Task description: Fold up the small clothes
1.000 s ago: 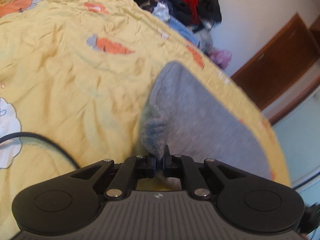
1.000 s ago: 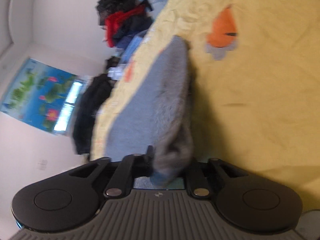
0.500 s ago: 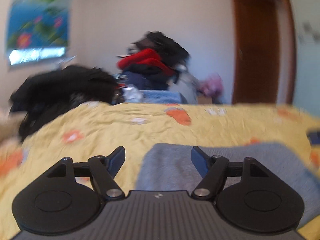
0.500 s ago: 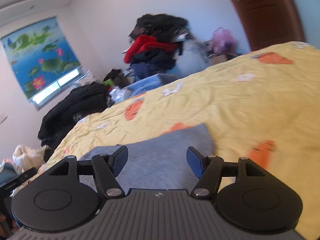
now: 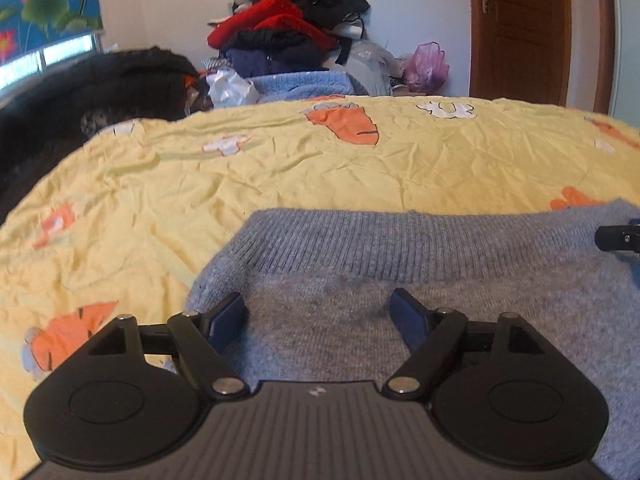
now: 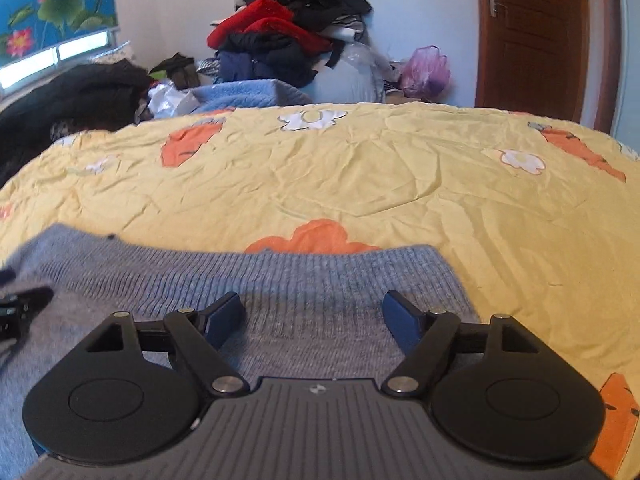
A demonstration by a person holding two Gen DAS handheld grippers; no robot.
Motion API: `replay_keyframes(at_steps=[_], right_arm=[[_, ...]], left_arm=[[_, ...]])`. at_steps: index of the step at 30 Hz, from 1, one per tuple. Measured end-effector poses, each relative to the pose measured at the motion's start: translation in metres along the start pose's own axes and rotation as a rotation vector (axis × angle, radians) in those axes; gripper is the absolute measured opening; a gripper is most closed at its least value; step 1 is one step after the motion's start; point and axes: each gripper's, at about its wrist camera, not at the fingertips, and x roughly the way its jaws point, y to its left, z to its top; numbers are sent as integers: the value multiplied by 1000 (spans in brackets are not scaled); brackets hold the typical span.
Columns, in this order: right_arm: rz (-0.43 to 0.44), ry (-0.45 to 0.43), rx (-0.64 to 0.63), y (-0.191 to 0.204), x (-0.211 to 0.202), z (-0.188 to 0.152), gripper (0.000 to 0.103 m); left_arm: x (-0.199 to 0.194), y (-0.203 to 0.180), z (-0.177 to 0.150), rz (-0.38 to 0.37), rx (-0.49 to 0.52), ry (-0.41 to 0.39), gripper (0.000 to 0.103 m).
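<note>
Grey knit garment (image 5: 420, 320) lies flat on yellow bedspread (image 5: 280, 184), near its front edge, ribbed hem toward far edge. Left gripper (image 5: 318, 316) and right gripper (image 6: 314, 316): jaws just opened, spread wide, nothing between, cloth released. Next fold: you pinch both near corners together, lift evenly, lay onto ribbed hem, keep edges square.

A sweater (image 5: 460, 312) lies flat on the bedsheet (image 5: 280, 176), its ribbed hem (image 5: 400, 248) toward the clothes pile (image 5: 288, 32) behind the bed.
</note>
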Motion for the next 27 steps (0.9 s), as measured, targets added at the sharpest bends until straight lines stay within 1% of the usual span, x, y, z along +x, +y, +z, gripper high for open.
replay_keyframes(at_steps=[2,3,4,5,7,8,10,11,12,13,14,15,16,19,21,22,25,26,27], right_arm=[[-27,3,12,2,-5,3,75],[-41,-6,23,5,-13,2,75],[-35,-25,38,8,-24,1,76],[-3,-46,44,11,-35,0,76],[47,-70,14,21,-49,-3,79],[47,-69,-15,26,-52,-5,80],[18,-42,-77,32,-46,-8,81],[-16,-15,-96,32,-38,-11,82],[-47,12,-101,28,-28,-15,89],[-43,-4,-87,20,-22,-22,91],[-7,-10,-39,11,-21,-20,92],[8,-13,-6,6,-20,-19,92],[7,-14,-3,6,-19,-18,93],[-36,-3,-69,19,-17,-21,93],[-24,-8,-49,16,-18,-20,93],[-14,-12,-34,14,-19,-20,93],[-8,-18,-24,13,-21,-21,93],[-8,-18,-25,13,-20,-21,94],[-10,-16,-27,14,-20,-21,94]], left_arm=[[-2,1,0,-6,-3,-1,81],[-1,0,0,-4,-3,-2,81],[-1,1,0,-2,-2,-2,81],[-1,1,0,-3,-2,-3,81],[-1,1,0,-4,-3,-2,81],[-2,0,0,-4,-3,-2,82],[-2,0,0,-4,-3,-2,82],[-2,0,0,-4,-3,-2,82],[-1,1,0,-5,-4,-2,82],[-1,1,0,-8,-6,-2,82],[-1,2,0,-13,-12,0,83],[0,3,1,-16,-19,3,83],[0,3,1,-17,-21,4,84],[-5,0,1,4,-7,-2,84],[-18,-1,-2,39,5,-18,84],[-27,2,-6,40,2,-28,84],[-48,12,-18,-23,-11,-23,84],[-51,13,-21,-36,8,-21,84],[-51,14,-24,-32,36,-18,85]])
